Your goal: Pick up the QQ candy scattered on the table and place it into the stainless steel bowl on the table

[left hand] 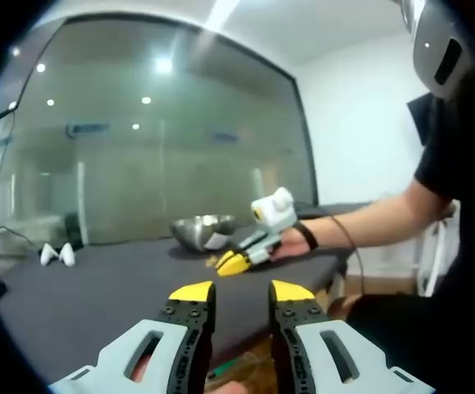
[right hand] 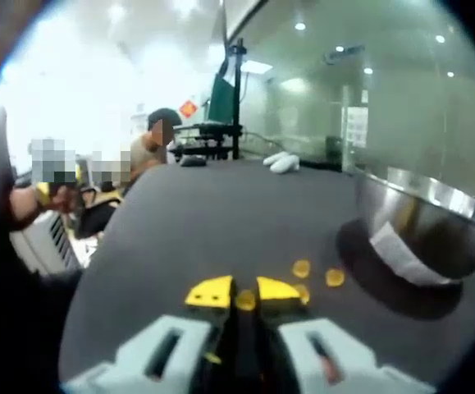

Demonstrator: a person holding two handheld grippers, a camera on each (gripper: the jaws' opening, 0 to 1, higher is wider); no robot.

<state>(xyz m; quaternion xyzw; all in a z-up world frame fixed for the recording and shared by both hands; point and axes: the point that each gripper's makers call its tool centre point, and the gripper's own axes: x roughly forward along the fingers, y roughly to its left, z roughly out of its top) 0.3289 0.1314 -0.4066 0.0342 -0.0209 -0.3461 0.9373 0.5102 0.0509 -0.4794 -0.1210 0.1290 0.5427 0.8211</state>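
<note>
In the right gripper view, a small yellow QQ candy [right hand: 244, 300] sits pinched between the yellow tips of my right gripper [right hand: 244, 294], low over the dark table [right hand: 204, 222]. Three more candies [right hand: 301, 268] [right hand: 334, 277] [right hand: 303, 292] lie just beyond it to the right. The stainless steel bowl [right hand: 434, 217] stands at the right with a white label on its side. In the left gripper view, my left gripper [left hand: 241, 292] hangs open off the table's near edge, with nothing between its fingers. Past it, the right gripper [left hand: 235, 263], held by a hand, touches down beside the bowl [left hand: 200, 231].
Two white objects [right hand: 282, 162] [left hand: 58, 255] lie at the table's far end. A dark stand [right hand: 235, 98] rises behind them. A glass wall [left hand: 163, 139] runs along one side. People sit beyond the table's left edge [right hand: 89, 271] in the right gripper view.
</note>
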